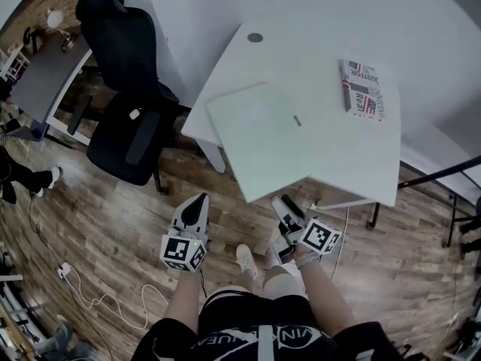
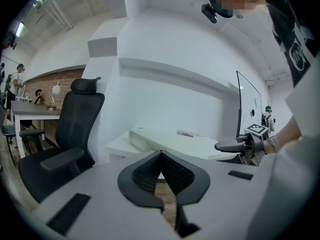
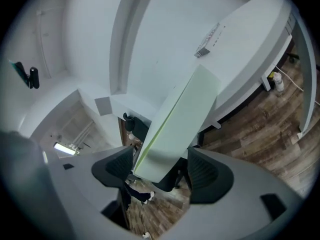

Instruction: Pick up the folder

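Pale green folder [image 1: 263, 138]: matt and smooth, like thin plastic sheet. Table [image 1: 353, 156]: smooth white laminate with a dull sheen. Magazine [image 1: 364, 89]: printed paper, faintly glossy. Floor [image 1: 113, 224]: brown wood-look planks with clear grain and a satin finish. Chair [image 1: 124, 134]: black, with what looks like cloth on the seat and back and hard matt plastic on the arms. Left gripper [image 1: 199, 201] and right gripper [image 1: 284, 205]: smooth matt grey plastic shells. Their pads [image 2: 145, 176]: black, finely ribbed and rubbery-looking.
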A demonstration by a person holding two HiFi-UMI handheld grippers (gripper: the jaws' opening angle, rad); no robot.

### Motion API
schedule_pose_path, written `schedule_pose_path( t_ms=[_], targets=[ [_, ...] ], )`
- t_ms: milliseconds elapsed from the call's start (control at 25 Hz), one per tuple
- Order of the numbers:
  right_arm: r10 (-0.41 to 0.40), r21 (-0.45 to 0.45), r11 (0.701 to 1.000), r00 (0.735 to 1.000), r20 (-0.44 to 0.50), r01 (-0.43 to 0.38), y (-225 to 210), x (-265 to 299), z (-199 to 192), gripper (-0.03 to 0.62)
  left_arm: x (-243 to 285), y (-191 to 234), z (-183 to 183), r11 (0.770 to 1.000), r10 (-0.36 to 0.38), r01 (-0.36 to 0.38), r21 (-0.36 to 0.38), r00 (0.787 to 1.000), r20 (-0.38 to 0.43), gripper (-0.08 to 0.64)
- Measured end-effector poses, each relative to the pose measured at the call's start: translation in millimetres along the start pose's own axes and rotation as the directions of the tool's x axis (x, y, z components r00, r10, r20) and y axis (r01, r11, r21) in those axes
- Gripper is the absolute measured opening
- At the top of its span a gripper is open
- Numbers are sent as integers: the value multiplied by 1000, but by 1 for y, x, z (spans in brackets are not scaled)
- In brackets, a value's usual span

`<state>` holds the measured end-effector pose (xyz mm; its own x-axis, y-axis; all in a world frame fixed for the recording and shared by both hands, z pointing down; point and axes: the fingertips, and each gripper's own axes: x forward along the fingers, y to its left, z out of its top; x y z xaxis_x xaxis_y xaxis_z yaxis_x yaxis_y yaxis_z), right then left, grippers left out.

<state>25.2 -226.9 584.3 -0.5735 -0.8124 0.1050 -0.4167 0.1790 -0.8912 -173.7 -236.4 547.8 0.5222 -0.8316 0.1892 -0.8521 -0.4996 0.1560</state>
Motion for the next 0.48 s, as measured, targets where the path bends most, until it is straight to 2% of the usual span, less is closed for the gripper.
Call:
schedule_pose_path(
  t_ms=[80,200,280,360,480],
  targets=[
    [40,19,999,999,15,-40,5,9,0,325,4,3,-1,1000,-7,7,-7,1000,-1,12],
    [-7,64,998,999,34,5,-5,11,-1,334,8,5,-3,1000,-13,13,-19,1000,1,12],
    [11,79,997,999,44,-14,-5,15,0,337,11,5,-5,1000,-15,15,-27,1000,3,12],
    [-6,109,994,999,44,1,-14,16,-1,337,15,6,-8,999,-13,14,-37,1000,4,12],
    [17,102,995,999,52,-22,-20,21,3,339,21,7,-15,999,-8,8,-51,1000,4,12]
  ],
)
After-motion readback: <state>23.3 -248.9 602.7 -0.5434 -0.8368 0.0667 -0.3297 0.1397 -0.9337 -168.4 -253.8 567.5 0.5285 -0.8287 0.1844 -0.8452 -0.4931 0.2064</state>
